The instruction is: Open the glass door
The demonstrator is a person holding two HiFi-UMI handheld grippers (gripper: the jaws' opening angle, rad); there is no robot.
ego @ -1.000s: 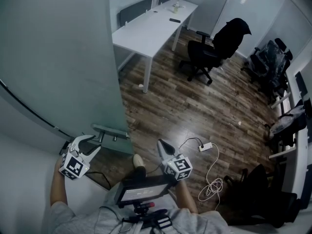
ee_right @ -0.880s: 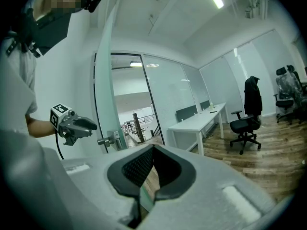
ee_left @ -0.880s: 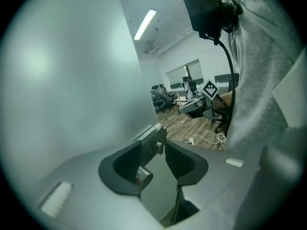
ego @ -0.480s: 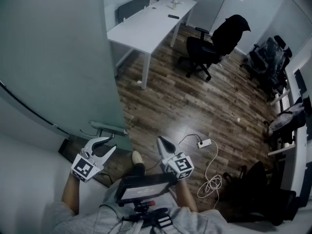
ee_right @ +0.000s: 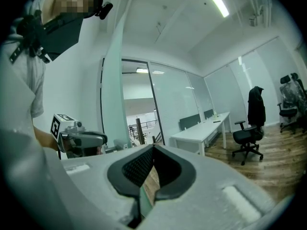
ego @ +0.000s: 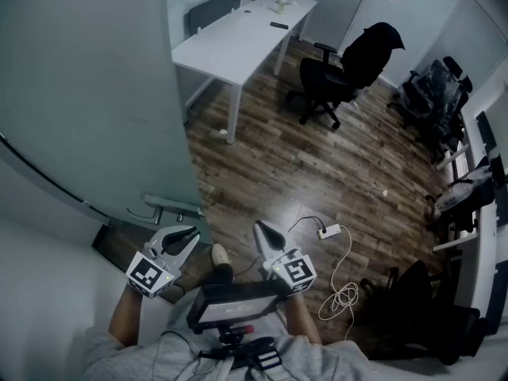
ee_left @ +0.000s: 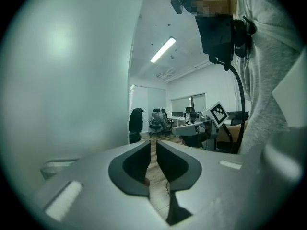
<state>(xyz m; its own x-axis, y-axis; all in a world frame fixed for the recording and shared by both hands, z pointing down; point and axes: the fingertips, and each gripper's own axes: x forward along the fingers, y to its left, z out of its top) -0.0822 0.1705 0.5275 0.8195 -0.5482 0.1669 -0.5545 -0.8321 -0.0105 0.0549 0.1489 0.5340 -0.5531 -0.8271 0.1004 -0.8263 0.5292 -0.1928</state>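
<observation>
The frosted glass door (ego: pixel 87 94) stands swung open at the left of the head view, its grey lever handle (ego: pixel 168 203) near its lower edge. My left gripper (ego: pixel 187 235) hangs just below and right of the handle, apart from it. Its jaws have just been closing; a narrow gap remains, with nothing between them (ee_left: pixel 153 145). My right gripper (ego: pixel 260 230) sits beside it over the wooden floor, jaws shut and empty (ee_right: pixel 153 150). The door's edge (ee_right: pixel 112 95) and the left gripper (ee_right: pixel 79 140) show in the right gripper view.
Beyond the doorway are a white desk (ego: pixel 238 34), a black office chair with a jacket (ego: pixel 341 74), more chairs at the right (ego: pixel 432 101), and a power strip with a coiled white cable (ego: pixel 332 232) on the floor. A dark bag (ego: pixel 413 292) lies at lower right.
My left gripper has drawn away from the door handle toward the right and rolled, and its jaws have narrowed. The right gripper has risen slightly.
</observation>
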